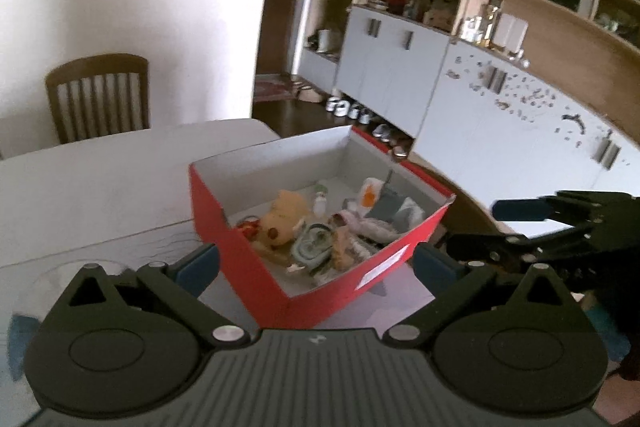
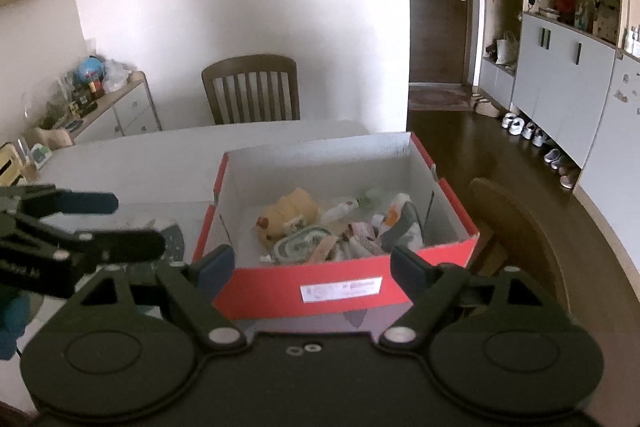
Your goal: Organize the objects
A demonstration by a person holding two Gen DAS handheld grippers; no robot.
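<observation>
A red cardboard box [image 1: 248,263] [image 2: 280,287] with a white inside stands on the white table [image 1: 100,187] [image 2: 152,163] near its right edge. It holds a yellow plush toy [image 1: 286,215] [image 2: 294,209], a small white bottle [image 1: 319,201] [image 2: 340,207], a round teal item [image 1: 314,243] [image 2: 300,245] and folded cloths [image 1: 376,223] [image 2: 400,223]. My left gripper [image 1: 316,261] is open and empty, just before the box's near corner. My right gripper [image 2: 312,263] is open and empty, before the box's labelled side. Each gripper shows in the other's view, the right one [image 1: 484,227] and the left one [image 2: 128,223], both open.
A wooden chair [image 1: 98,99] [image 2: 252,89] stands behind the table. A second chair back [image 2: 520,235] is right of the box. White cupboards with shelves [image 1: 460,67] [image 2: 560,75] line the right wall, shoes [image 2: 528,131] beneath. A low sideboard [image 2: 116,103] with clutter stands at left.
</observation>
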